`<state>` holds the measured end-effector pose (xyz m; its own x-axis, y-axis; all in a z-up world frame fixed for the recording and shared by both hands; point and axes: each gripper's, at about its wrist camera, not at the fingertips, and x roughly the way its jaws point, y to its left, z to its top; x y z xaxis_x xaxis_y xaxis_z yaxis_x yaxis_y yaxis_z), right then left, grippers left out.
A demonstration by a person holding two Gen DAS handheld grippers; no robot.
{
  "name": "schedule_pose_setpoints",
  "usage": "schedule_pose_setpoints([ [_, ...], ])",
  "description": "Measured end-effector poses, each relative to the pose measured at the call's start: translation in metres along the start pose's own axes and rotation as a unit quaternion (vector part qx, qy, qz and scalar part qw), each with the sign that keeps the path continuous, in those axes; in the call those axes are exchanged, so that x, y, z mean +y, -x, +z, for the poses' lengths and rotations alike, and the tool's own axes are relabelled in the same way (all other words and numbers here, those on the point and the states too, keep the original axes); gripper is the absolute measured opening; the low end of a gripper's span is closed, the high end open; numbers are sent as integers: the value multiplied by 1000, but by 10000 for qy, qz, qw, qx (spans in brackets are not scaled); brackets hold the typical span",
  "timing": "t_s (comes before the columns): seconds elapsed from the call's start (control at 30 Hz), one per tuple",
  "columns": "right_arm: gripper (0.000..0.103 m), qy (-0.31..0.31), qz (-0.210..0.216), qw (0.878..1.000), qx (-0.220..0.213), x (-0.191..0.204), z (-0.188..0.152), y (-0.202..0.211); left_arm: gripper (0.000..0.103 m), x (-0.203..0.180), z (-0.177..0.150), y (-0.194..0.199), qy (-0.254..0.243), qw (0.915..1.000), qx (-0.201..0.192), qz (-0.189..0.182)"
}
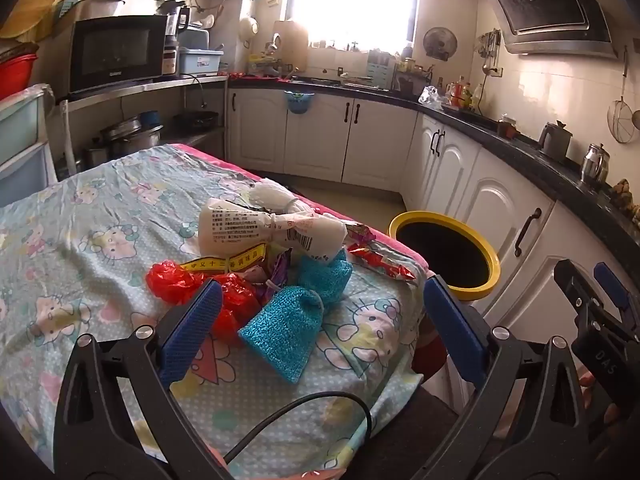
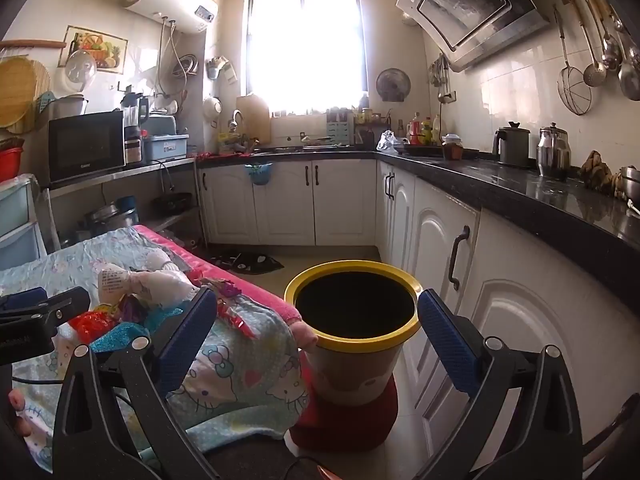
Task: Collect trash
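Trash pile sits centre of the left wrist view, on the cartoon-print cloth [image 1: 80,240] covering the bench, near its right edge. In it: two blue knitted pouches [image 1: 282,328], a crumpled red plastic bag [image 1: 176,280], a white printed packet [image 1: 240,224] tied at the neck, and a red foil wrapper [image 1: 380,260] nearest the edge. More scraps lie underneath, too tangled to name.

Handling, by judgement: all light and soft. Foil and plastic look slippery and will crush flat, so pinch a bunched fold rather than a flat face. Pouches are rough-knit and should grip well anywhere. The white packet is best taken at its tied neck.

Yellow-rimmed bin [image 2: 352,304] stands on the floor just beside the bench corner, centre of the right wrist view, mouth open and dark.

Left tool [image 1: 320,320]: jaws wide, nothing between the pads, hovering just short of the pile. Right tool [image 2: 316,340]: jaws wide, empty, facing the bin.
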<state>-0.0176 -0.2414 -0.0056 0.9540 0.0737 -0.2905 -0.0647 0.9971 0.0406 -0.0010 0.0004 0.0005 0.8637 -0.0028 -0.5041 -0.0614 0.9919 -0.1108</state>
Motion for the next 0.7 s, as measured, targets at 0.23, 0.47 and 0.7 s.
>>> schedule_pose_setpoints([
  [0.23, 97, 109, -14, 9999, -17, 3, -2, 2, 93, 1, -1, 2, -6, 10000, 1, -20],
  [0.47, 97, 132, -24, 9999, 17, 5, -1, 2, 93, -4, 4, 2, -7, 10000, 11, 39],
  [0.7, 97, 168, 8, 9999, 24, 9, -1, 1, 93, -3, 4, 2, -12, 10000, -19, 44],
])
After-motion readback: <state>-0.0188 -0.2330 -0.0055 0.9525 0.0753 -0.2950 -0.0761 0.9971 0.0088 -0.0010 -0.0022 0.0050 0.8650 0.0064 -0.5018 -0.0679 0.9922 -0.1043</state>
